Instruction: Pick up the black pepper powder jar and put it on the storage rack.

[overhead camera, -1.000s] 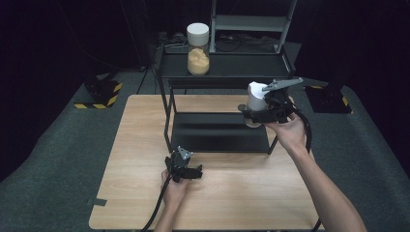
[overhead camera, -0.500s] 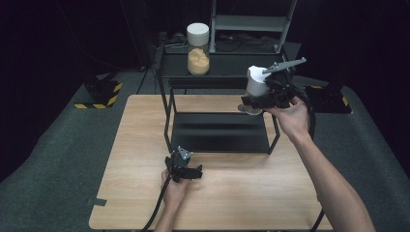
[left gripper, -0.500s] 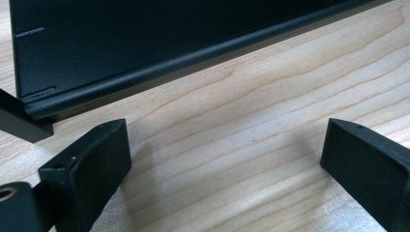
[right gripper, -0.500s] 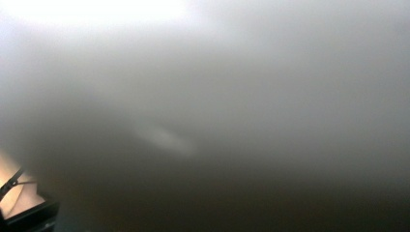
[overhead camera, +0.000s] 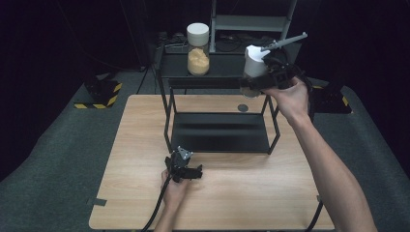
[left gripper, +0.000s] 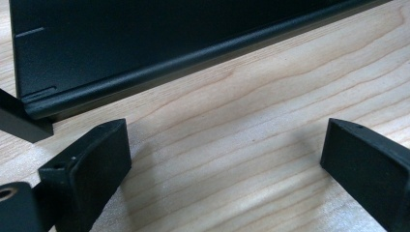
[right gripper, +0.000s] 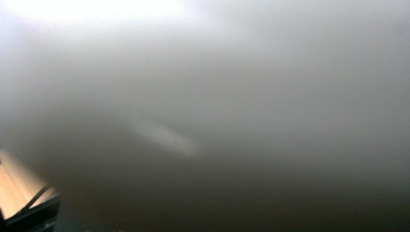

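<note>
The right gripper (overhead camera: pixel 258 83), held up in a person's right hand (overhead camera: pixel 290 96), is clamped on a white-lidded clear jar (overhead camera: pixel 252 70). It holds the jar in the air at the right front corner of a black metal two-tier shelf rack (overhead camera: pixel 218 130), level with the upper tier. What is in this jar is hard to make out: the gripper covers its lower part, where something dark shows. In the right gripper view the jar is so close that it is a grey-white blur, with a sliver of wood at the lower left.

On the rack's upper tier stands a second clear jar with a white lid (overhead camera: pixel 197 48), about half full of something pale orange. The lower tier is bare.

The left gripper (overhead camera: pixel 186 169) rests on the light wooden table (overhead camera: pixel 125 145) just in front of the rack. In the left gripper view its jaws stand wide apart with nothing between them, and the rack's black base edge runs across just beyond.
</note>
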### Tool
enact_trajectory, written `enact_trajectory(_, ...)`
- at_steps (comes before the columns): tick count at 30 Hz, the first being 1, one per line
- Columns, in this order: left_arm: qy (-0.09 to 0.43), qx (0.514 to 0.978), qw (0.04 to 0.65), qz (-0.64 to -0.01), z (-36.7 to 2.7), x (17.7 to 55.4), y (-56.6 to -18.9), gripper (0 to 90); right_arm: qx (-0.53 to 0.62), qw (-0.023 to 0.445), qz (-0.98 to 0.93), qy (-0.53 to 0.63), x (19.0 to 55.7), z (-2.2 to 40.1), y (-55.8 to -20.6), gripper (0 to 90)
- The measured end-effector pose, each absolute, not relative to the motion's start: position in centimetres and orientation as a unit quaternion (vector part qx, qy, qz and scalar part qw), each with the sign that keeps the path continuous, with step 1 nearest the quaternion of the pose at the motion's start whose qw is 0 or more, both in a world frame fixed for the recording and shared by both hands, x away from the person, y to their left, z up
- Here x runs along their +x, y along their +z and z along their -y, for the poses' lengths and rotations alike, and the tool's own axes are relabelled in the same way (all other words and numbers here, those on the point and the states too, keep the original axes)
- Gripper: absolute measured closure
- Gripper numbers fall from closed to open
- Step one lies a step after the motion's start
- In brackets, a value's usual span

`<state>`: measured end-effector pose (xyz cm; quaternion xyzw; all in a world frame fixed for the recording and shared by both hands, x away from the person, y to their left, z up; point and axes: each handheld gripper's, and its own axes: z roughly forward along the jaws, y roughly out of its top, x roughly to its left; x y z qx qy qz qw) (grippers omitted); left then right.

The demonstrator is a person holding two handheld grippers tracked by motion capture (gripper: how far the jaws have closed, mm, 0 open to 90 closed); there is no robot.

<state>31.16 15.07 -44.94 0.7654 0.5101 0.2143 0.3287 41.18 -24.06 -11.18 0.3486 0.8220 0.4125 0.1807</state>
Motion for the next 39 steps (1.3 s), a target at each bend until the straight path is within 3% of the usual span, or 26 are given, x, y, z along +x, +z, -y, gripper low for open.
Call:
enact_trajectory(15,0.213,0.764,0.331,-0.511,-15.1,31.1,-45.0,3.7,0.4,0.218,-0.805,0.381,43.8,20.8,-8.5,30.4)
enact_trajectory(39,0.213,0.765,0.331,-0.51,-15.1,31.2,-45.0,3.7,0.464,0.236,-0.781,0.343,47.6,17.1,-9.6,30.4)
